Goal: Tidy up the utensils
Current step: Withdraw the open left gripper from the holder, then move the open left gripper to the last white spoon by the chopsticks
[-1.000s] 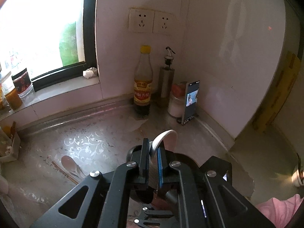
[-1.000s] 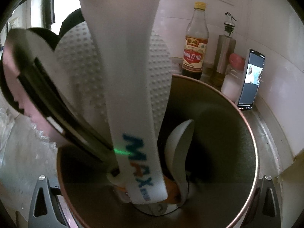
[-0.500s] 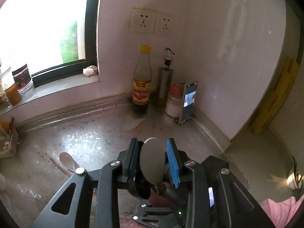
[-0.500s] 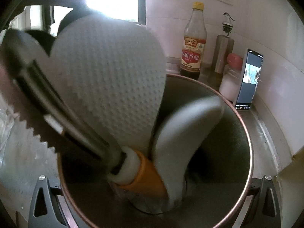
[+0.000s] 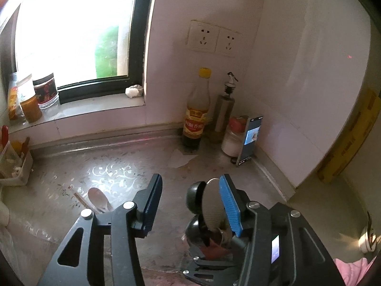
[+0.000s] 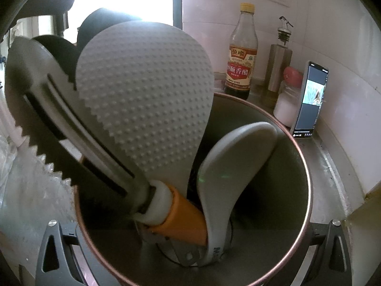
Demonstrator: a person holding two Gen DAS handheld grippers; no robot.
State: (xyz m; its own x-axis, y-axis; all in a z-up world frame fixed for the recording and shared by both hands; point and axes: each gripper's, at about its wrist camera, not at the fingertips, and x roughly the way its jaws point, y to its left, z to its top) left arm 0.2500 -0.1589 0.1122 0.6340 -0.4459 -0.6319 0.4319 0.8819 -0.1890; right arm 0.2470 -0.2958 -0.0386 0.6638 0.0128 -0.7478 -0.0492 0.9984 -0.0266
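- The left gripper [image 5: 188, 205] stood with its jaws apart over the counter; they had just been opening, and nothing was pinched between them.
- The utensil holder [image 6: 302, 166], a round metal cup with a coppery rim, sat between the right gripper's [image 6: 190, 243] fingers, which were clamped against its outer wall.
- Inside the holder leaned a dimpled white rice paddle [image 6: 147, 100], a slotted turner [image 6: 47, 109] with a serrated edge and an orange-collared handle, and a grey spoon [image 6: 238, 157].
- Left of the holder, a pale spoon [image 5: 98, 199] lay flat on the counter [image 5: 107, 166].
- Beyond the holder, by the wall, stood a vinegar bottle [image 6: 241, 54], an oil dispenser [image 6: 278, 64] and a propped phone [image 6: 309, 100].
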